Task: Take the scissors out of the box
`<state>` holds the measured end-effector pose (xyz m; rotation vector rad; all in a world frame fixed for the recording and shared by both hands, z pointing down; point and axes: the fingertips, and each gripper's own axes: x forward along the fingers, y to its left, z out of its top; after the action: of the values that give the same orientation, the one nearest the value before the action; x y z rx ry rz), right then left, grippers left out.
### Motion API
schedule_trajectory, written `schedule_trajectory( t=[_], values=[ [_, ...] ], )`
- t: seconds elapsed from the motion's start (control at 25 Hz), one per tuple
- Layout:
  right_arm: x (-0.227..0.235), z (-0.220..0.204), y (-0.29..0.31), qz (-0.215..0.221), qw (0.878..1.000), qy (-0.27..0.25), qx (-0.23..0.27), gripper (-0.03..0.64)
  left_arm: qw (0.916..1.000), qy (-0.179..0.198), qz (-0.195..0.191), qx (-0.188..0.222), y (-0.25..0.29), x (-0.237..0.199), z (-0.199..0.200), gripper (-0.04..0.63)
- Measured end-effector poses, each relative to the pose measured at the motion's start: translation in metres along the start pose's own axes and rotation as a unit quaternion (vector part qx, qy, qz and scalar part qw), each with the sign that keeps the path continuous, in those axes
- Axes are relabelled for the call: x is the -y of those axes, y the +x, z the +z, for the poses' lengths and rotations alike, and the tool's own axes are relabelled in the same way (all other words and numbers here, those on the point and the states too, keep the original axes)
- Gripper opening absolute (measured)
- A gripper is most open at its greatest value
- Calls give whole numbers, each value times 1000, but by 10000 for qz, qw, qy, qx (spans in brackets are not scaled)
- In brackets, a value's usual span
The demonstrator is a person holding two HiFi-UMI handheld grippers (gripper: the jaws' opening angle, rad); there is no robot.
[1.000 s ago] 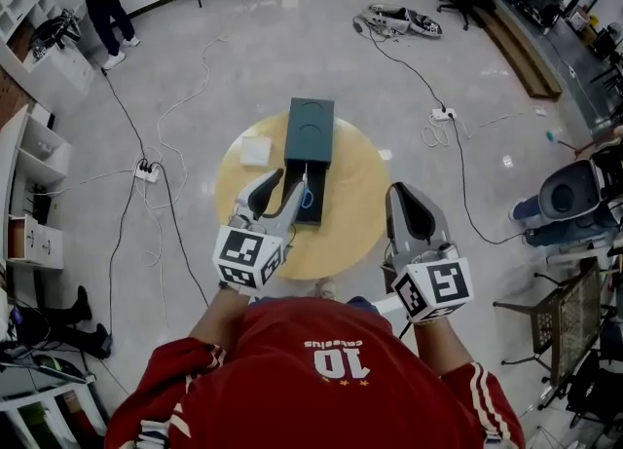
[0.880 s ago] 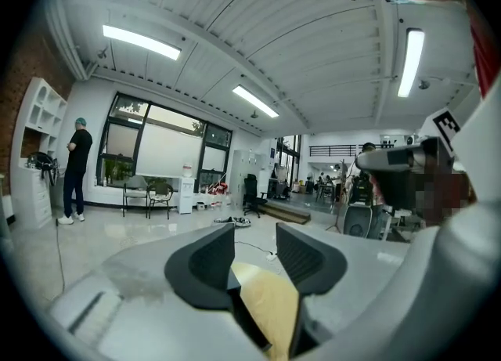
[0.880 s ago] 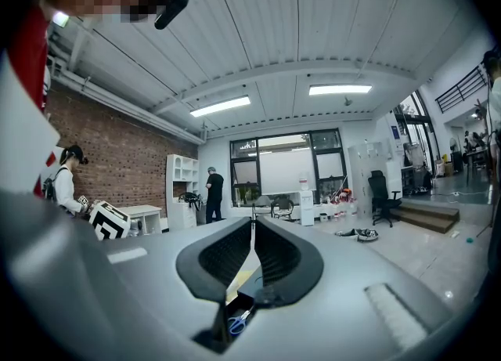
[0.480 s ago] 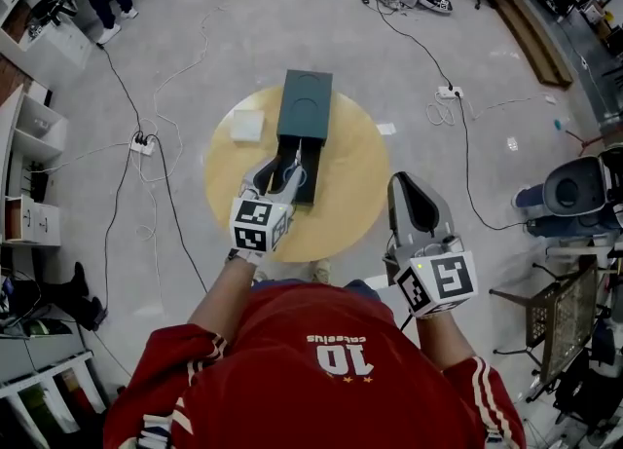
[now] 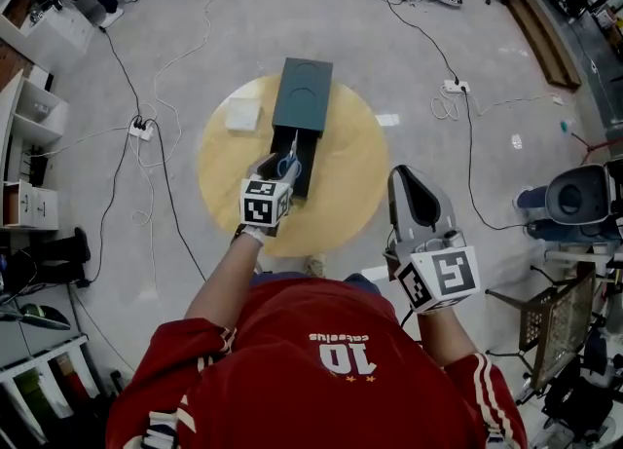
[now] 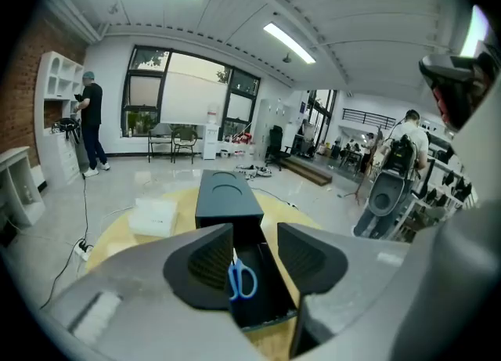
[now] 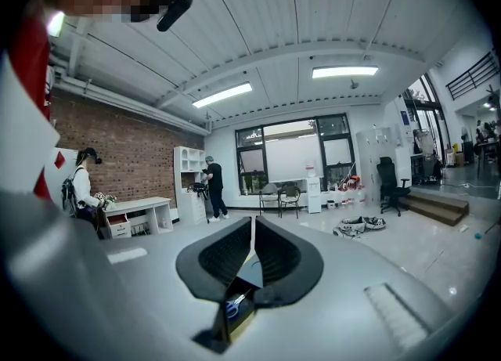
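A dark green box [image 5: 303, 94] lies on the round wooden table [image 5: 346, 184], its black inner tray [image 5: 305, 180] slid out toward me. Blue-handled scissors [image 5: 289, 162] lie in that tray. My left gripper [image 5: 279, 161] hovers low over the tray with its jaws open. In the left gripper view the scissors [image 6: 242, 279] show between and beyond the open pads, untouched, with the box [image 6: 225, 199] behind them. My right gripper [image 5: 417, 205] is shut and empty, held off the table's near right edge. In the right gripper view, the right gripper [image 7: 252, 254] lets the scissors [image 7: 232, 308] show only through a low gap.
A small white box [image 5: 243, 115] sits on the table left of the green box. Cables and a power strip [image 5: 141, 130] lie on the floor to the left, with shelves beyond. A grey machine [image 5: 574, 194] stands at the right. A person stands far off at the upper left.
My left gripper has dropped and moved forward, from above the table's near side down over the open tray and the scissors. The right gripper has shifted only slightly.
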<state>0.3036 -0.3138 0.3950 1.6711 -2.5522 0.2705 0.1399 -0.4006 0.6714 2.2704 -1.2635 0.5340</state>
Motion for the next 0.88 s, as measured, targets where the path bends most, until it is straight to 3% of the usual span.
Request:
schedule_trajectory(
  t=[0.36, 0.6, 0.88],
  values=[
    [17, -17, -3, -10, 9997, 179, -140, 3, 9962, -137, 88, -851, 43, -12, -47, 172],
    [20, -23, -2, 0, 9996, 205, -209, 3, 9875, -250, 162, -1548, 63, -22, -79, 172],
    [31, -27, -1, -72, 9993, 265, -249, 3, 9778, -349, 421, -2021, 77, -27, -86, 172]
  ],
)
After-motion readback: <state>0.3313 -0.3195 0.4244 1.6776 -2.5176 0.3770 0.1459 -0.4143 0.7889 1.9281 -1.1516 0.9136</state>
